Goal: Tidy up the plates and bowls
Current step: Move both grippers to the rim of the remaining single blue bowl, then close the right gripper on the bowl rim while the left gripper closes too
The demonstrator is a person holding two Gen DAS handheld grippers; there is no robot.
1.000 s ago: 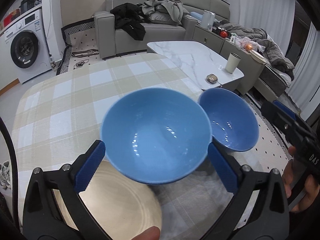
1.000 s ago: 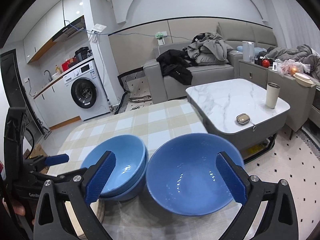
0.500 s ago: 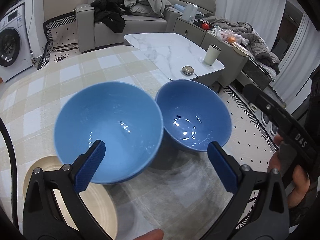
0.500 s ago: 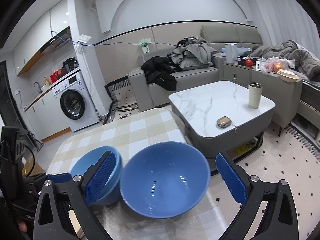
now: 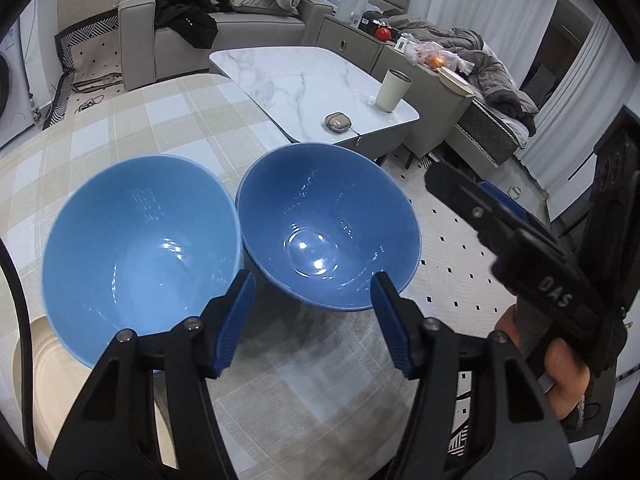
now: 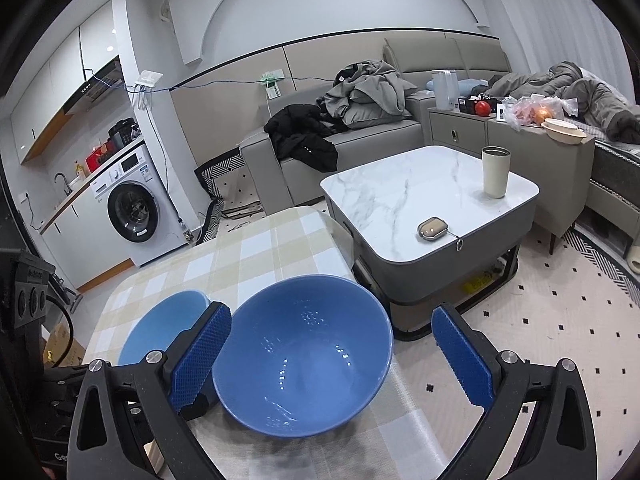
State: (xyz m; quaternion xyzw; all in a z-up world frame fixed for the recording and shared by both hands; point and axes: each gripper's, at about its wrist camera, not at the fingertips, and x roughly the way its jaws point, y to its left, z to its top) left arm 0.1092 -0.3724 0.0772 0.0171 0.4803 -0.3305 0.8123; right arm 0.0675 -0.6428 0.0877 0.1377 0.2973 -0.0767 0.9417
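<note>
Two blue bowls stand side by side on the checked tablecloth. The darker bowl [image 5: 328, 236] [image 6: 304, 356] is on the right, near the table's edge. The lighter bowl [image 5: 140, 248] [image 6: 160, 328] is on the left, its near side over a cream plate [image 5: 48, 380]. My left gripper [image 5: 312, 320] hovers at the darker bowl's near rim, jaws closing, the rim between them, pads not pressing. My right gripper [image 6: 330, 360] is open around the same bowl; its left finger is at the rim and its right finger is apart. It also shows at the right [image 5: 520, 248], held in a hand.
The table edge [image 6: 344, 264] drops off just right of the darker bowl. Beyond it stands a marble coffee table [image 6: 432, 200] with a cup [image 6: 496, 172] and a small case. A sofa with clothes and a washing machine are far behind.
My left gripper has swung right from the lighter bowl to the darker one, and its jaws have narrowed. My right gripper has shifted slightly right, so the darker bowl sits nearer its left finger.
</note>
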